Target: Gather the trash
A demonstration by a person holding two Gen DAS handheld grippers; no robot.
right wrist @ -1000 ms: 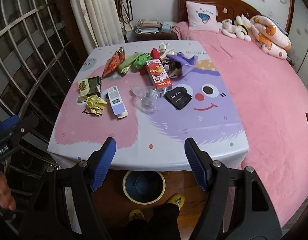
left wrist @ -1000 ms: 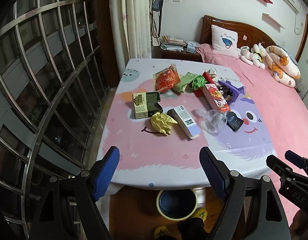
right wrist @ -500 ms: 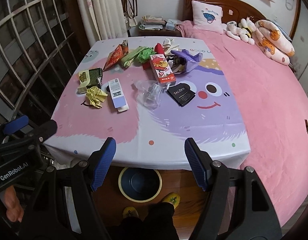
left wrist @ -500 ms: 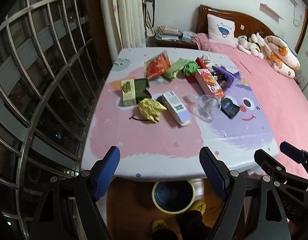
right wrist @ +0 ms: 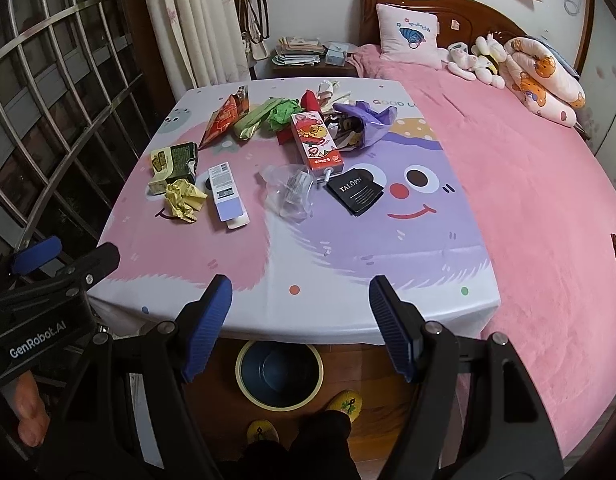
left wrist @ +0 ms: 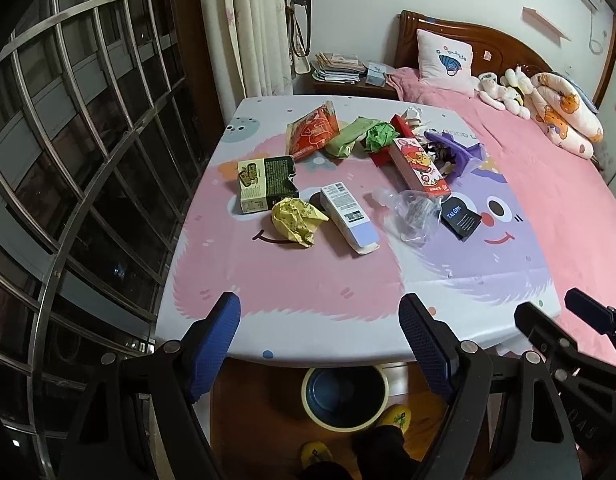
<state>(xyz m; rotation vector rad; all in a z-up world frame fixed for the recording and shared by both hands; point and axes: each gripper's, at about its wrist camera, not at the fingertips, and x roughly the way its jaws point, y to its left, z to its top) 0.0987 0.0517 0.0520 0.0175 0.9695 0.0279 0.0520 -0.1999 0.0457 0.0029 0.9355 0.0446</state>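
Several pieces of trash lie on a cartoon-print table (left wrist: 291, 292): a crumpled yellow paper (left wrist: 295, 221), a white and lilac box (left wrist: 349, 217), a green box (left wrist: 267, 183), a clear plastic wrapper (left wrist: 412, 213), a black card (left wrist: 460, 217), a red carton (left wrist: 419, 165), an orange snack bag (left wrist: 312, 131). A dark bin with a yellow rim (left wrist: 345, 396) stands on the floor under the table's near edge. My left gripper (left wrist: 320, 344) hovers open over that edge, nothing between its fingers. My right gripper (right wrist: 299, 322) hangs open and empty beside it, above the bin (right wrist: 279, 374).
A pink bed (right wrist: 540, 184) with a pillow and plush toys adjoins the table on the right. A metal window grille (left wrist: 67, 160) and curtains close off the left. The person's yellow slippers (right wrist: 346, 402) stand by the bin. A nightstand with papers (left wrist: 340, 70) is at the back.
The left gripper has moved down and back from the table, so the table's near edge and the bin show more. The right gripper barely shifted. Both stayed open.
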